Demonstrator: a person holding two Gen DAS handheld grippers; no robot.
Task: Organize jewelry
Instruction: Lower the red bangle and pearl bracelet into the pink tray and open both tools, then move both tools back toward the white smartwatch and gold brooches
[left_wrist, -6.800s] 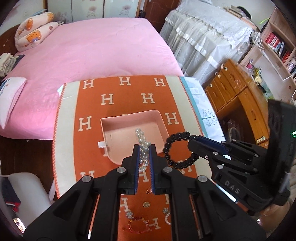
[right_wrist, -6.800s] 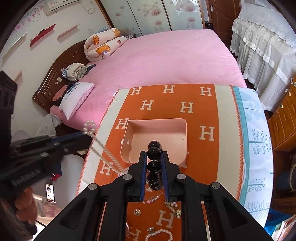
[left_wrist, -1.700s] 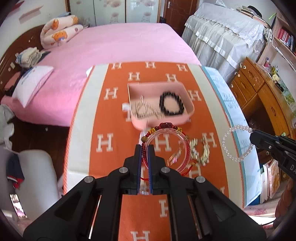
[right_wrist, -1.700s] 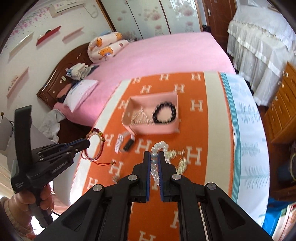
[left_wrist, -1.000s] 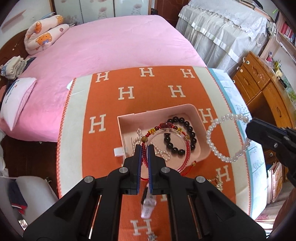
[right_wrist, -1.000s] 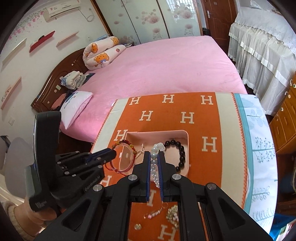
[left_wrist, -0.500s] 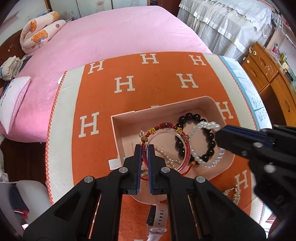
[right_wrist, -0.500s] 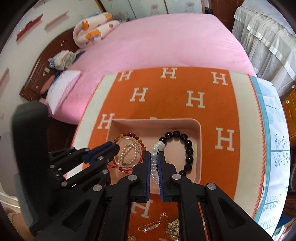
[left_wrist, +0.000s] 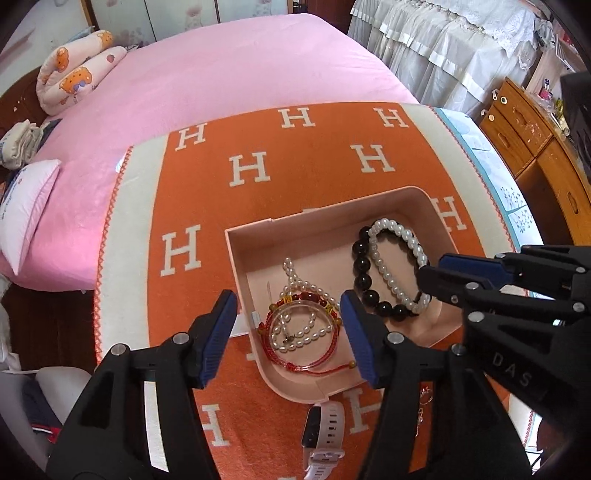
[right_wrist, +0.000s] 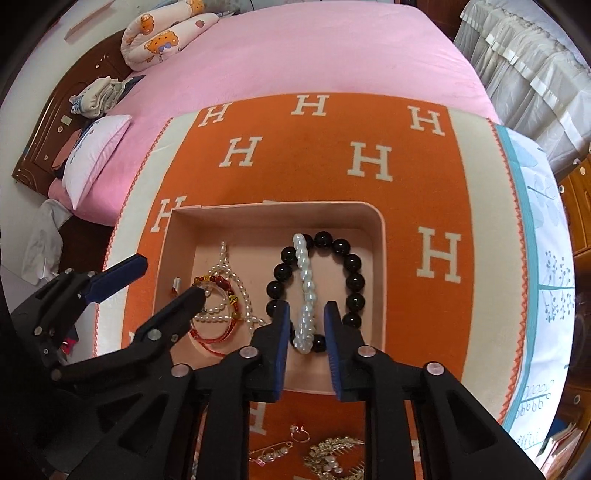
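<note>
A pink tray (left_wrist: 258, 225) (right_wrist: 380, 236) sits on the orange H-patterned cloth (left_wrist: 295, 162). In it lie a pearl necklace (left_wrist: 295, 280), a red string bangle (left_wrist: 303, 332) (right_wrist: 214, 328), a black bead bracelet (left_wrist: 360, 266) (right_wrist: 351, 262) and a white pearl bracelet (left_wrist: 395, 258) (right_wrist: 306, 288). My left gripper (left_wrist: 286, 326) is open over the red bangle. My right gripper (right_wrist: 304, 332) is open around the white pearl bracelet, which rests in the tray.
A white smartwatch (left_wrist: 323, 435) lies on the cloth in front of the tray. A ring (right_wrist: 300, 432), a pin (right_wrist: 267, 454) and a gold hair comb (right_wrist: 332, 459) lie nearer. A pink bed (left_wrist: 221, 74) lies beyond; a wooden dresser (left_wrist: 535, 147) stands right.
Both grippers came down over the tray and opened. The red bangle and the white pearl bracelet have dropped from the fingers and now lie in the tray.
</note>
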